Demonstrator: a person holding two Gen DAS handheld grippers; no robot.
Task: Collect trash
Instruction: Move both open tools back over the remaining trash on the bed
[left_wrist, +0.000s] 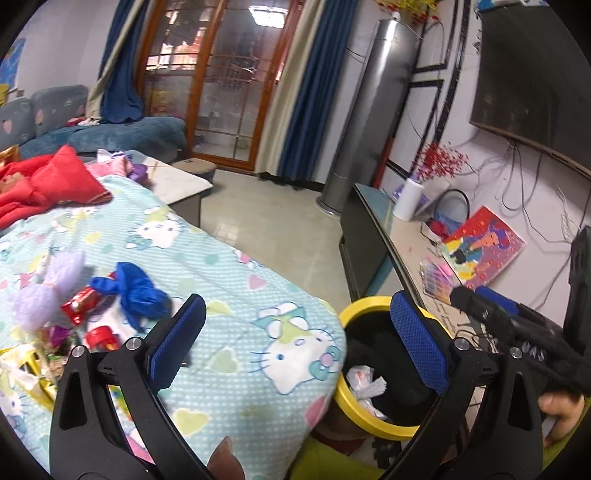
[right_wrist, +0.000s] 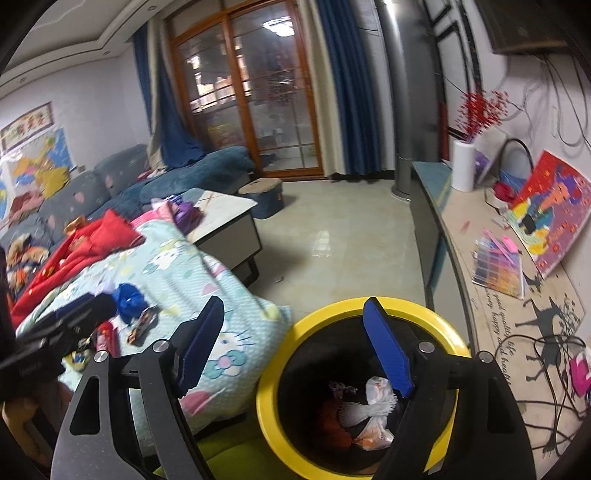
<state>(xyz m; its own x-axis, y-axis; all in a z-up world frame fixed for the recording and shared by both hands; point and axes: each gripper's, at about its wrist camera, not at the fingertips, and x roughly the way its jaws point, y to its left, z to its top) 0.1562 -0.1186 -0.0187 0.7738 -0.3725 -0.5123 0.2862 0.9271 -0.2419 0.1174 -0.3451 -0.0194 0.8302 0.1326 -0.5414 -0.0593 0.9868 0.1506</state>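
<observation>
A patterned blanket (left_wrist: 229, 280) covers the surface at left, strewn near its left end with a blue crumpled bag (left_wrist: 138, 295), red wrappers (left_wrist: 82, 304) and a purple plush toy (left_wrist: 48, 291). Just right of the blanket's near corner stands a yellow-rimmed bin (right_wrist: 275, 373), its black inside holding white crumpled paper (right_wrist: 371, 406) and other scraps. The right gripper (right_wrist: 295, 350) hangs over the bin's left rim, jaws released and empty, the paper below its right jaw. The left gripper (left_wrist: 299, 339) spans blanket corner and bin, jaws spread wide, nothing between them.
</observation>
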